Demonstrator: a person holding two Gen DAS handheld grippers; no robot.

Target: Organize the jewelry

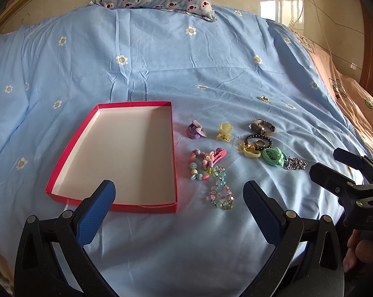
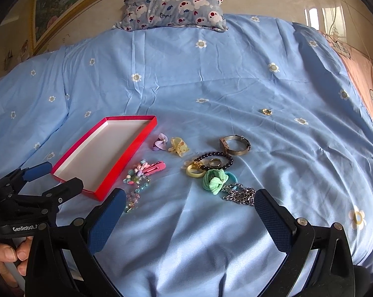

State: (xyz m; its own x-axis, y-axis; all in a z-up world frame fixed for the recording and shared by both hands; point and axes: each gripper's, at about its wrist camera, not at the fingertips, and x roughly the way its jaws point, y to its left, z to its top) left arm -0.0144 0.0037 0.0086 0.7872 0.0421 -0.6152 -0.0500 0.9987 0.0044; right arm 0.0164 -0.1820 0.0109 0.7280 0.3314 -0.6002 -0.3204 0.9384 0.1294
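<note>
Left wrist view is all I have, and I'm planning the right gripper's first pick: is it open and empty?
Observer: Yes. In the right wrist view the right gripper is open, with nothing between its pads.
Operator: What lies nearest ahead of it?
Observer: The silver chain. One end lies by the tip of the right-hand pad, and it runs up to the green hair tie.
Operator: Is anything tucked under that tie?
Observer: A blue hair band peeks out from beneath it.

Blue bed (image 2: pixel 211 79): red tray (image 2: pixel 97 170), jewelry (image 2: pixel 211 165), pillow (image 2: pixel 174 6)
</note>
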